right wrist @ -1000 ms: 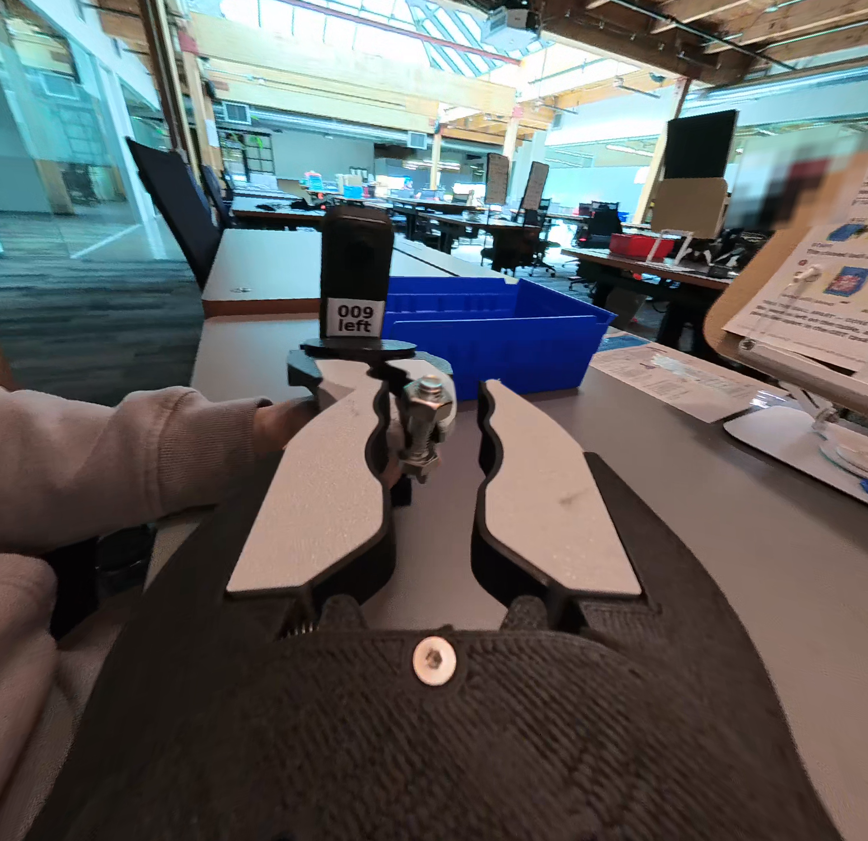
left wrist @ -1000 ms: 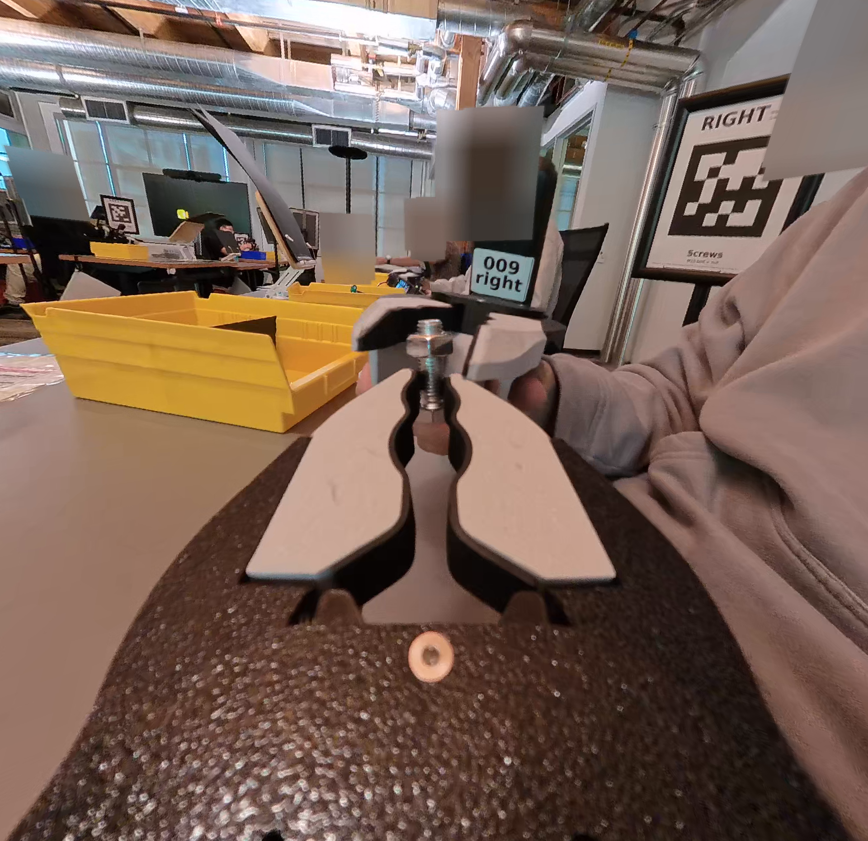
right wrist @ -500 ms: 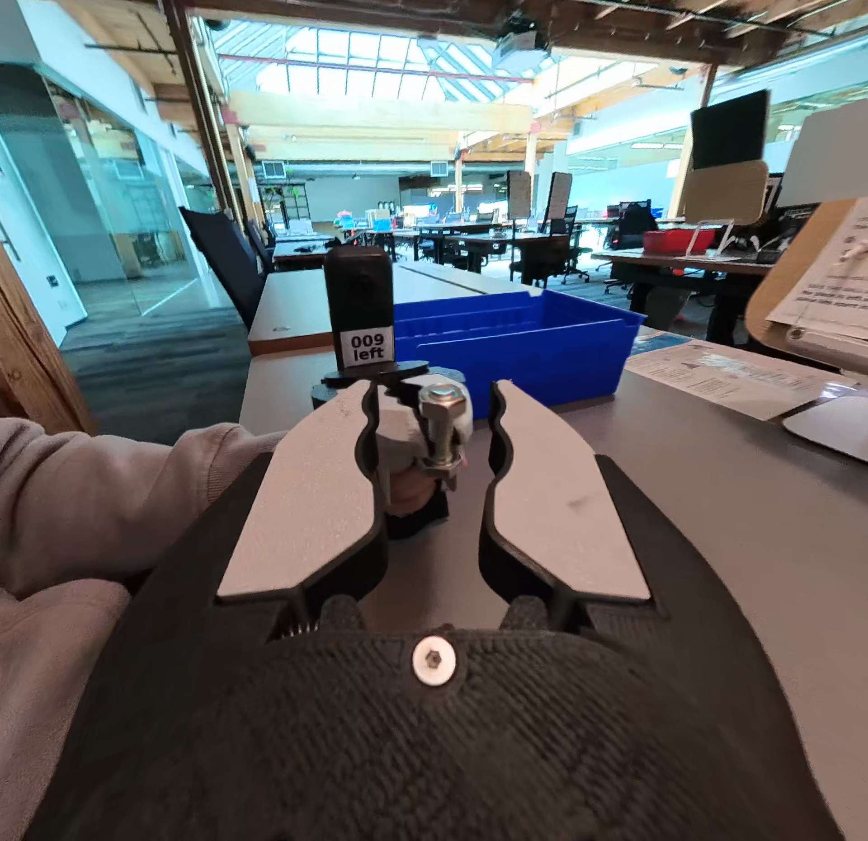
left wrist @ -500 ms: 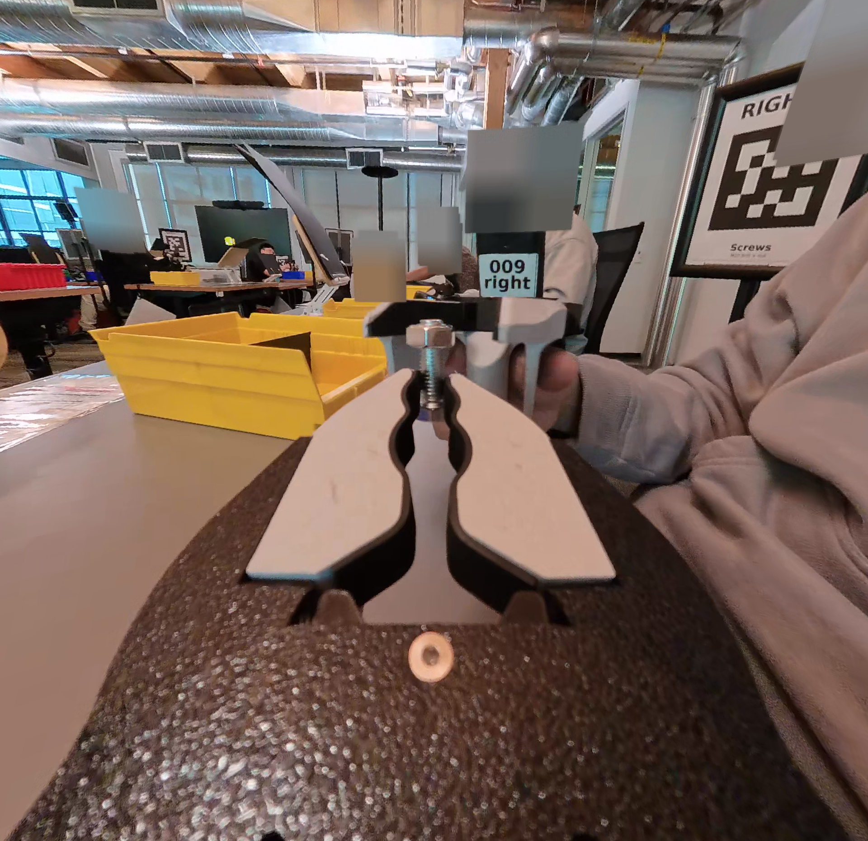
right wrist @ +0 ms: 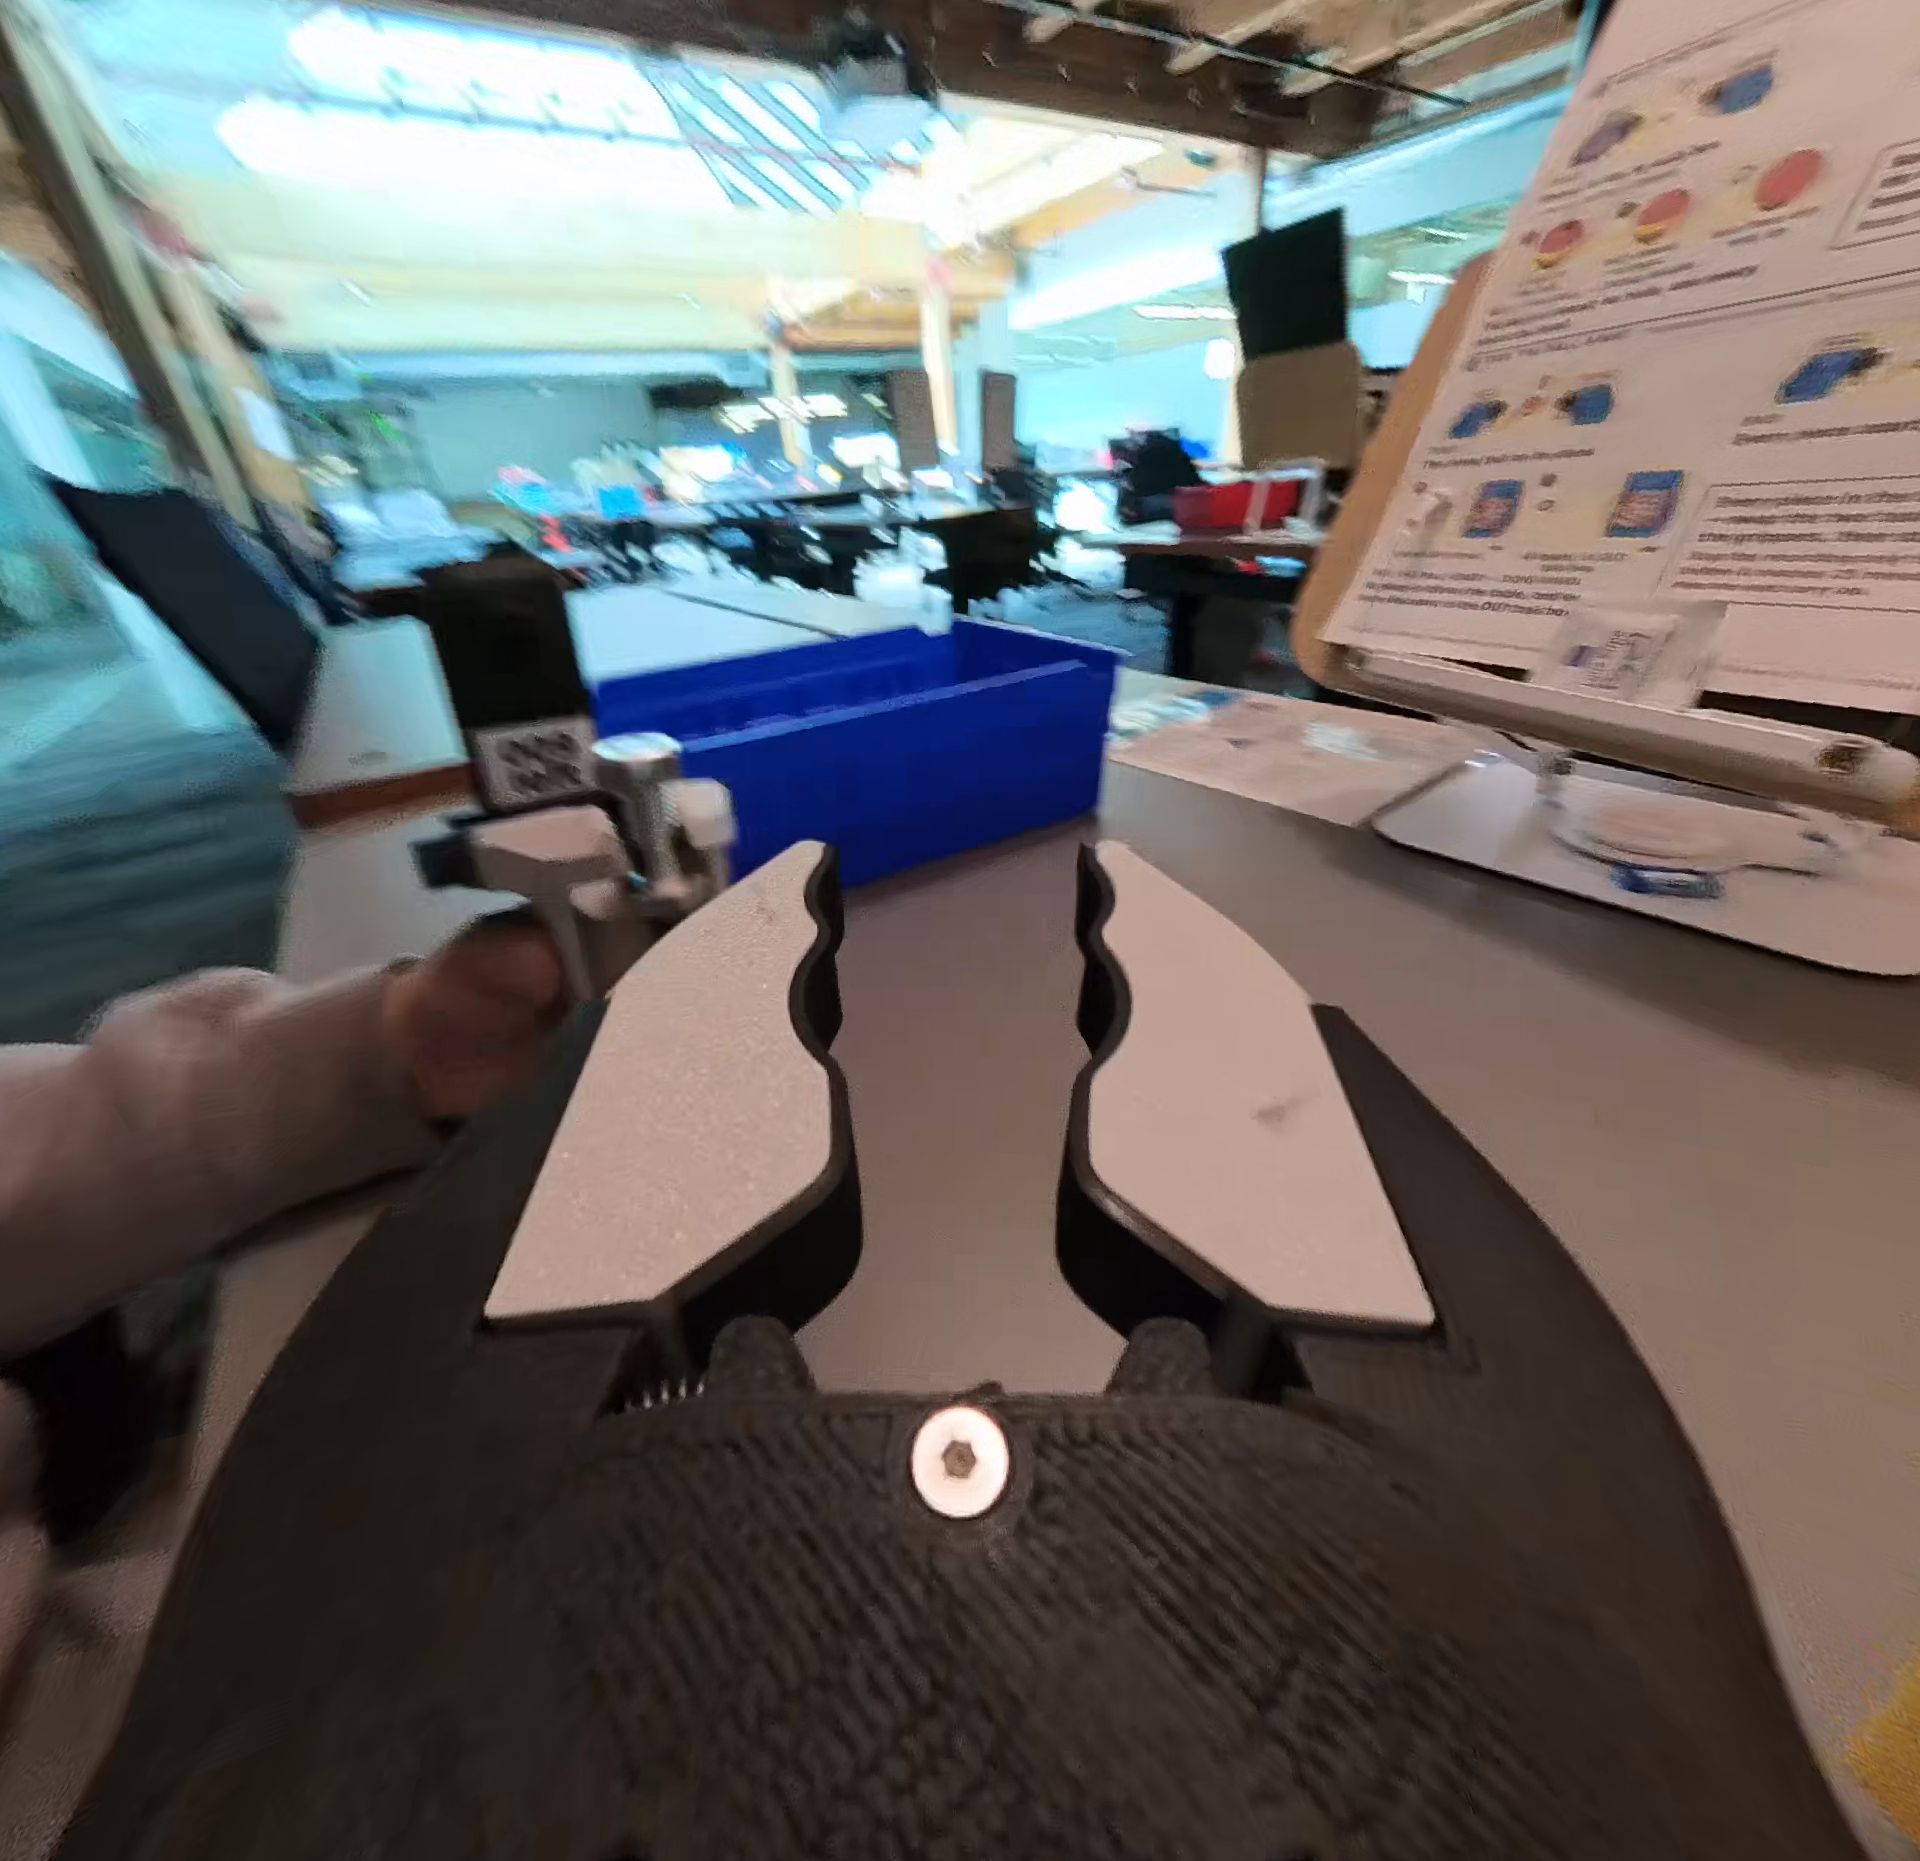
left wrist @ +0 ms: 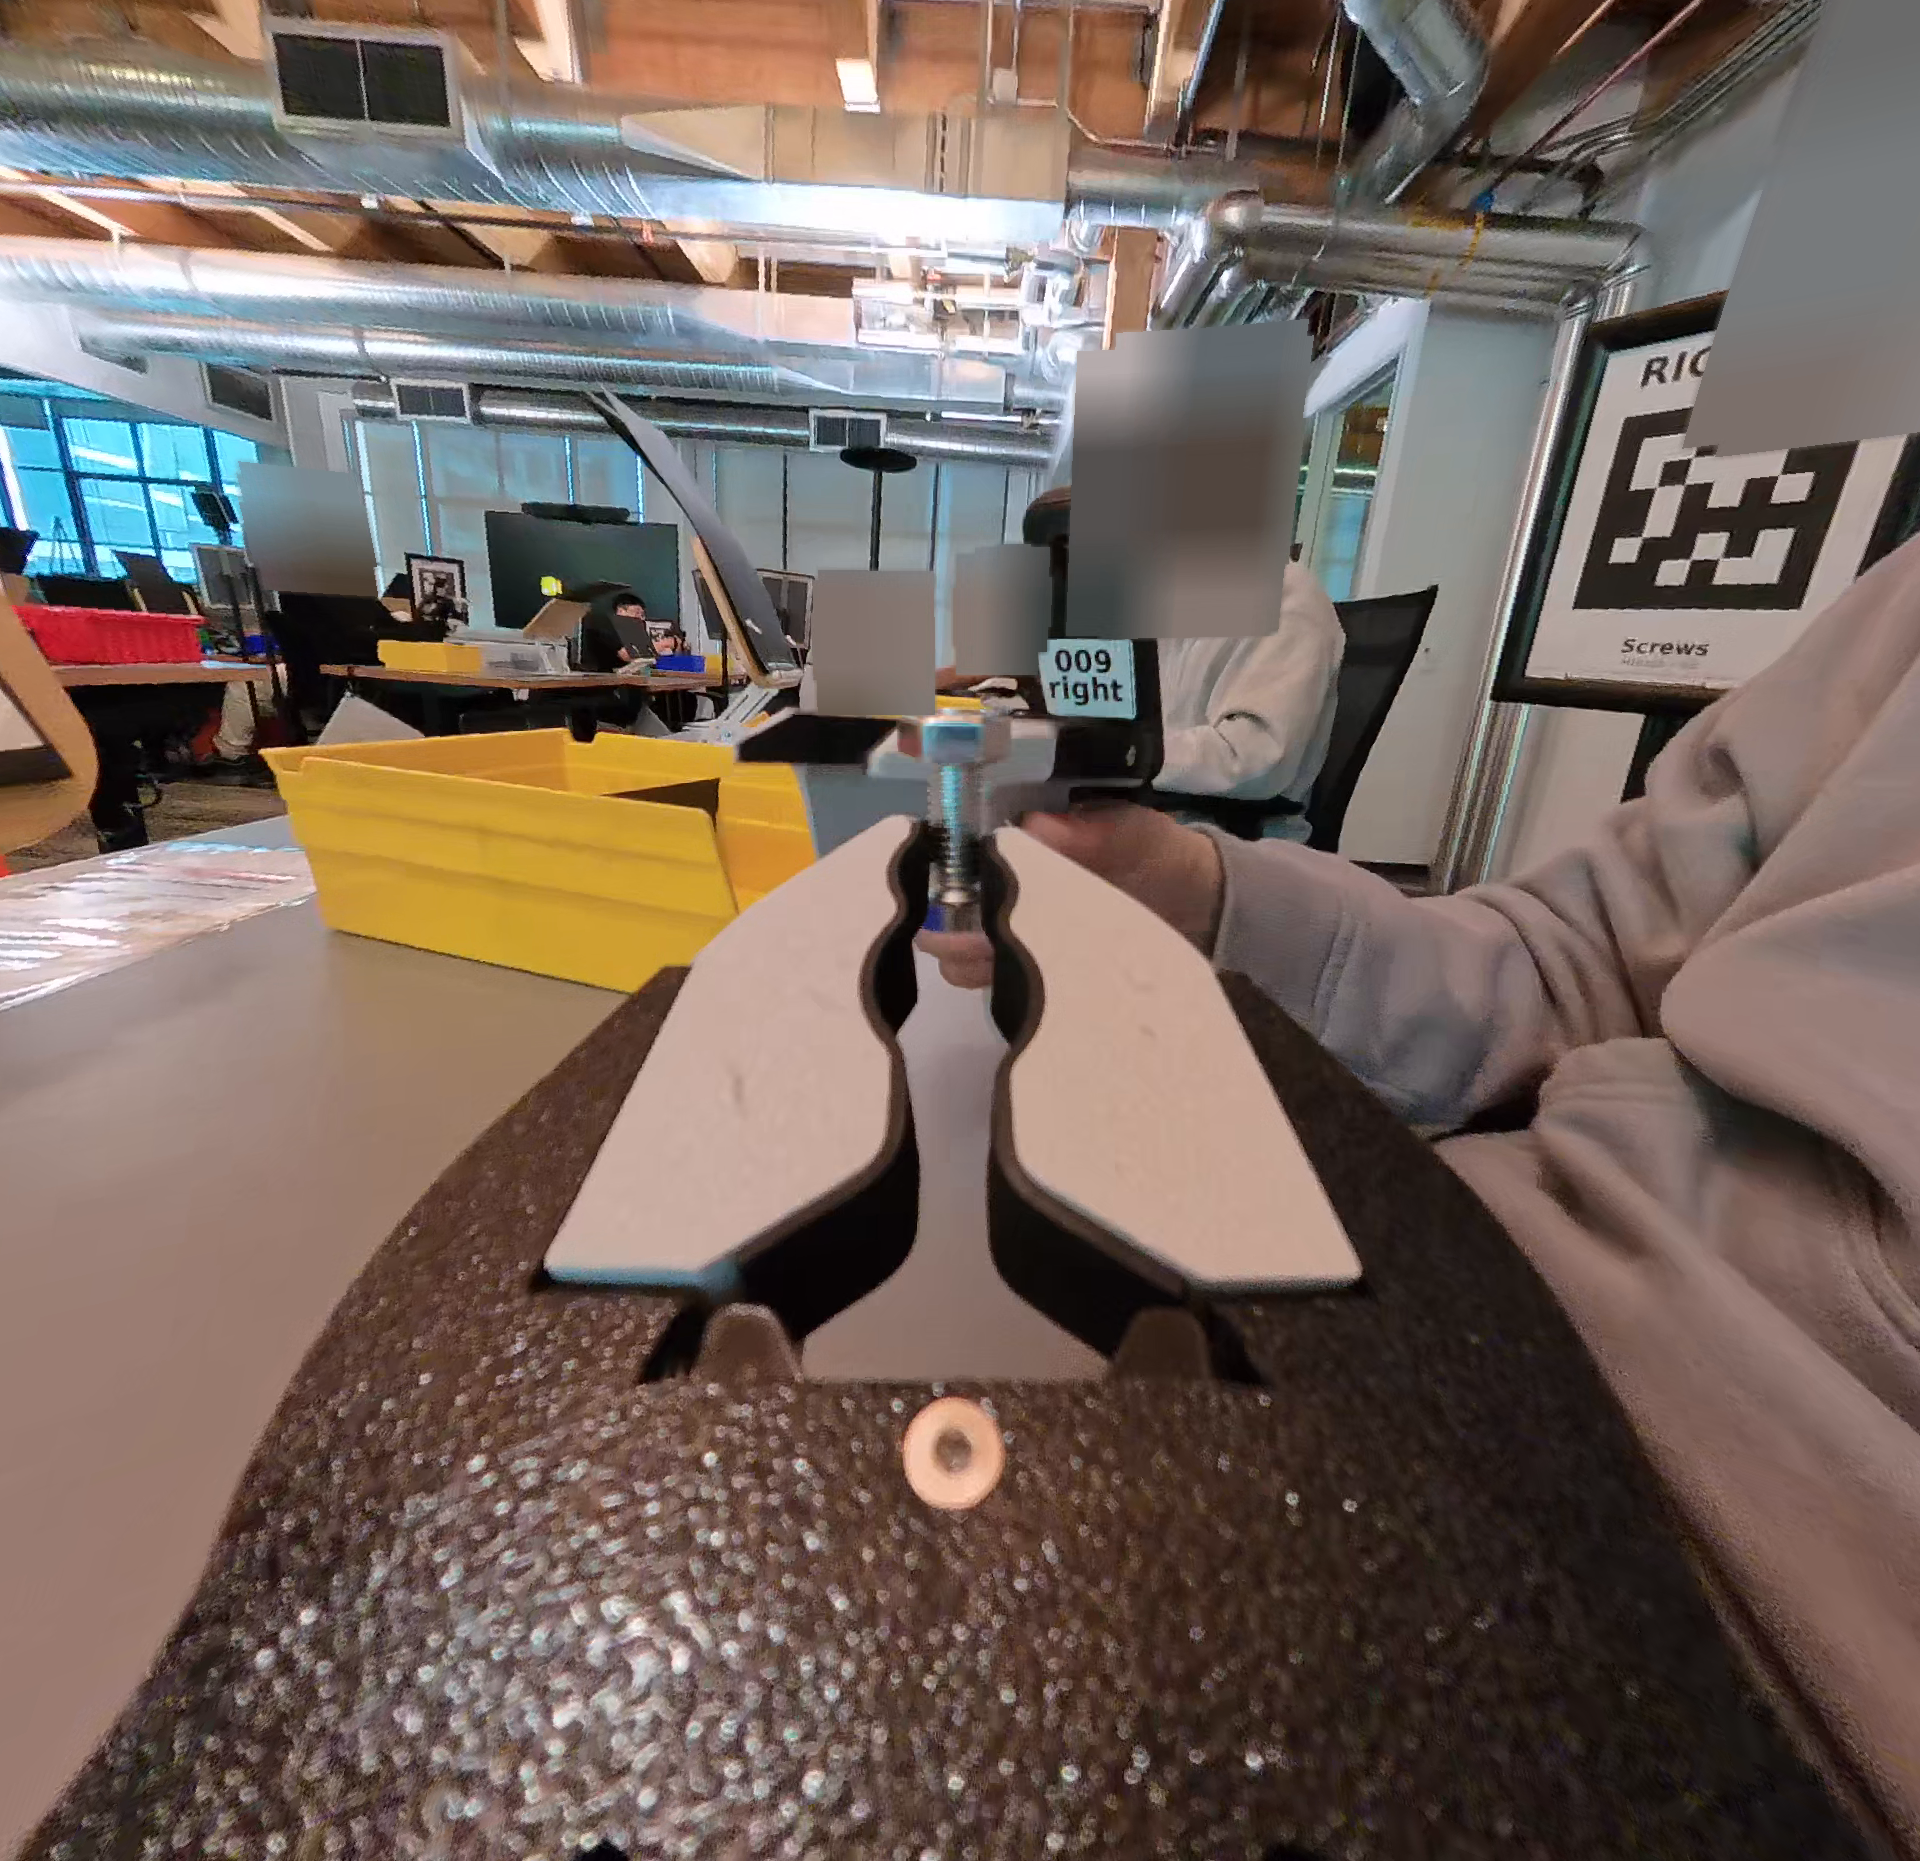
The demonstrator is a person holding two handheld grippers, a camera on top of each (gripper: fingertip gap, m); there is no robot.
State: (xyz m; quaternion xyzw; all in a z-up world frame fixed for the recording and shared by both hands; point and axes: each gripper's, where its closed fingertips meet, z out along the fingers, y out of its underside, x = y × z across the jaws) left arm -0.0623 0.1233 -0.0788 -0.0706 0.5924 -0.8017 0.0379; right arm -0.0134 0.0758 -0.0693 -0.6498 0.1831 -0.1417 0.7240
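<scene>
My left gripper (left wrist: 951,855) is shut on a silver bolt (left wrist: 951,746) held upright above the grey table (left wrist: 208,1084), hex head up. Its fingertips clamp the lower shaft, where a nut (left wrist: 951,892) sits. In the right wrist view the same bolt (right wrist: 636,762) stands in the left gripper (right wrist: 644,845) at the left. My right gripper (right wrist: 956,876) is open and empty, with the bolt off to the left of its left finger (right wrist: 727,980). In the left wrist view the right gripper (left wrist: 935,757) shows just behind the bolt head.
A yellow bin (left wrist: 499,835) stands on the table to the left in the left wrist view. A blue bin (right wrist: 862,741) stands ahead of the right gripper. A stand with an instruction sheet (right wrist: 1662,357) is at the right. A grey sleeve (left wrist: 1558,980) fills the right side.
The right gripper opened wider and then swung to the right, so the bolt that stood between its open fingers is now off to its left. The left gripper keeps its hold on the bolt.
</scene>
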